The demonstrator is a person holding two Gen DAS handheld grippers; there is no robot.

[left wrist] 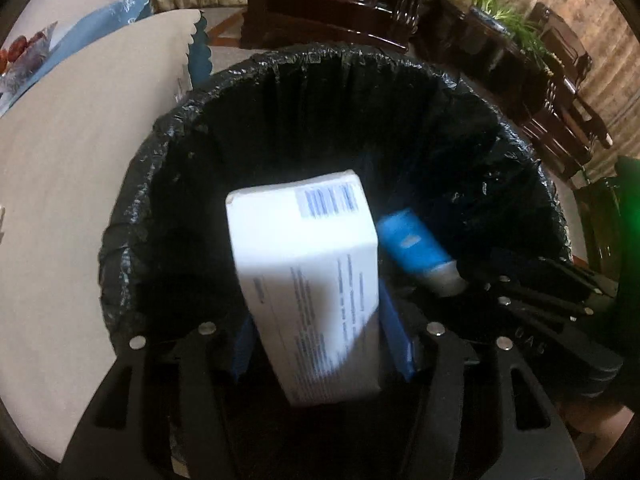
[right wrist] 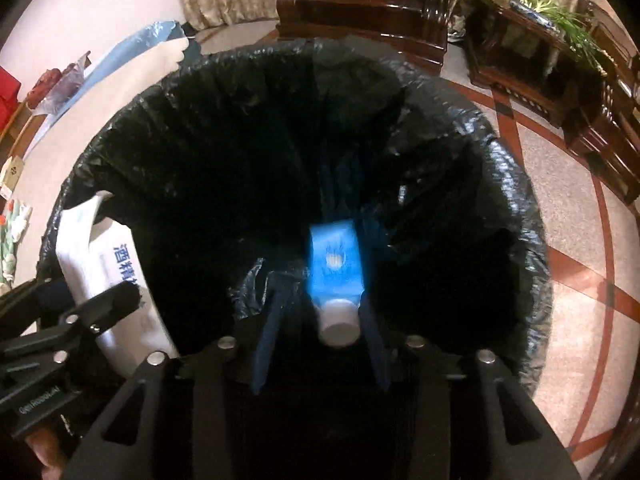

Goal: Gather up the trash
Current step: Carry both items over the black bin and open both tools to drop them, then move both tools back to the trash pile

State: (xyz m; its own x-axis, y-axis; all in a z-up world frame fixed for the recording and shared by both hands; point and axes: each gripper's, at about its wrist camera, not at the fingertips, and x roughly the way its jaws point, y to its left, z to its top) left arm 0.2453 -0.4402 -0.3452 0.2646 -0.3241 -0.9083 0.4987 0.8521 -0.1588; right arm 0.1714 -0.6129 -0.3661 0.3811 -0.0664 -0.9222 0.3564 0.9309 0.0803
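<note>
A round bin lined with a black bag [left wrist: 320, 60] [right wrist: 280, 60] fills both views, and both grippers hang over its mouth pointing down. In the left wrist view a white printed box [left wrist: 312, 280] lies between the blue pads of my left gripper [left wrist: 320, 340], blurred, with a narrow gap at the left pad. The right wrist view shows a blue tube with a white cap [right wrist: 334, 276] between the pads of my right gripper [right wrist: 320, 344], clear of the left pad. That tube [left wrist: 416, 248] and the right gripper [left wrist: 560, 300] show beside the box. The white pack [right wrist: 120, 272] and left gripper [right wrist: 100, 308] appear at lower left.
A table under a cream cloth [left wrist: 80, 160] stands left of the bin, with bags and packets on it. Dark wooden furniture [left wrist: 328, 4] and a green plant [left wrist: 492, 4] stand behind. Tiled floor with red lines [right wrist: 560, 184] lies to the right. A hand [right wrist: 44, 452] holds the left gripper.
</note>
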